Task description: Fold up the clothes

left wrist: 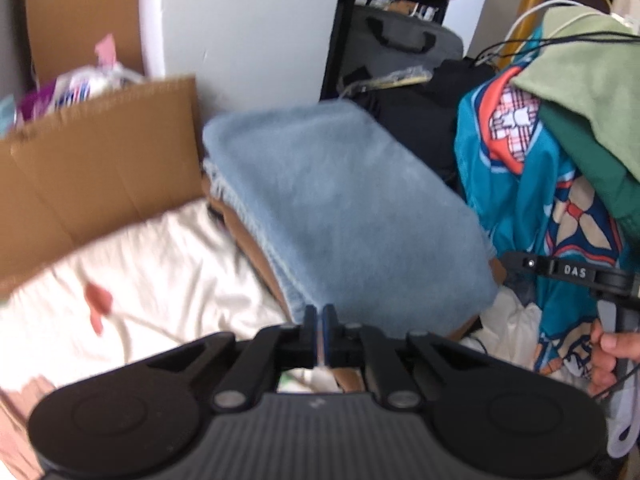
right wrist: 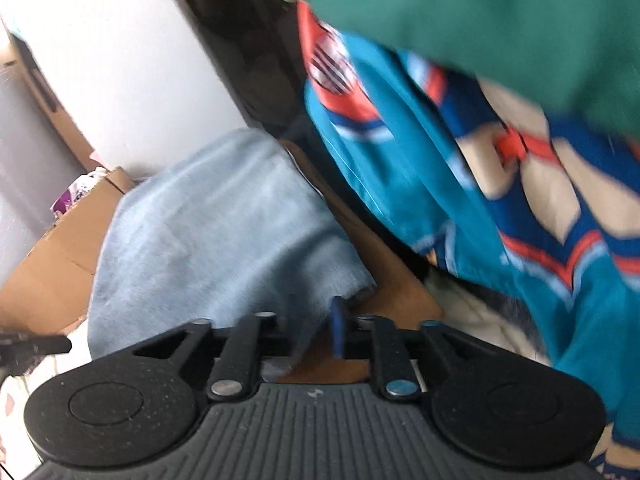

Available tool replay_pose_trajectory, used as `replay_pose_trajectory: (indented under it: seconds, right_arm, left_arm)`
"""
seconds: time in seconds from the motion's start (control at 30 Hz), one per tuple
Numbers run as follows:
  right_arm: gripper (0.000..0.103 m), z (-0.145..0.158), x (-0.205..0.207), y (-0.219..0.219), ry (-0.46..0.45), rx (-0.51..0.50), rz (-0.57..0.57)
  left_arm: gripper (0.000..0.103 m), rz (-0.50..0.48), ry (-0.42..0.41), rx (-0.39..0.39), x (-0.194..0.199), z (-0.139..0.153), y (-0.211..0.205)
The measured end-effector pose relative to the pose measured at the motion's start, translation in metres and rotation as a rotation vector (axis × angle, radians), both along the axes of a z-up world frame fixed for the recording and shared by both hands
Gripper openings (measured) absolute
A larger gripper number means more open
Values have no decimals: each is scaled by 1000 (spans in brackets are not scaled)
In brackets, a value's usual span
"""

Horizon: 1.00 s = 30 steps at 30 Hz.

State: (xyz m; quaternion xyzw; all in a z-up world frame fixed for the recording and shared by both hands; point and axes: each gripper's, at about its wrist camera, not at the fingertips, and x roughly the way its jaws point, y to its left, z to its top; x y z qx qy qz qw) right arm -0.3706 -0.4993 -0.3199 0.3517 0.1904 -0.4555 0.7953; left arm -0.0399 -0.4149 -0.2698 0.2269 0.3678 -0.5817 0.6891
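A folded light blue fleece garment [left wrist: 340,208] lies on top of a stack with brown cloth under it. My left gripper [left wrist: 319,312] is shut at the garment's near edge, and I cannot tell whether any cloth is pinched. In the right wrist view the same blue garment [right wrist: 208,232] fills the middle. My right gripper [right wrist: 320,320] is shut on its near right corner, with blue cloth draped over the left finger. The right gripper's body and the hand holding it [left wrist: 608,344] show at the right of the left wrist view.
A cardboard box [left wrist: 100,168] stands left of the stack. A cream sheet [left wrist: 152,280] lies below it. A teal patterned garment [left wrist: 532,200] and green clothes [left wrist: 592,92] are piled on the right. Black bags [left wrist: 416,120] sit behind by a white wall.
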Motion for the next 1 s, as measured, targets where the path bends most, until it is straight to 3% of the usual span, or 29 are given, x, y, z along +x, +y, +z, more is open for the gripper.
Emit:
replay_pose_trajectory:
  seconds: [0.03, 0.3, 0.67, 0.93, 0.97, 1.0]
  right_arm:
    - [36, 4, 3, 1, 3, -21, 9]
    - [36, 15, 39, -9, 59, -107, 68]
    - [36, -19, 51, -28, 167, -81, 96]
    - [37, -9, 57, -33, 210, 16, 59]
    - [37, -5, 56, -35, 202, 41, 54]
    - [39, 0, 56, -37, 195, 60, 50]
  left_arm:
    - [4, -5, -8, -12, -1, 2, -4]
    - [4, -9, -49, -38, -6, -12, -43]
    - [5, -6, -56, 27, 1, -53, -56]
    - [6, 2, -14, 111, 8, -29, -64]
    - [9, 3, -3, 121, 8, -24, -64]
    - [20, 3, 7, 132, 8, -19, -63]
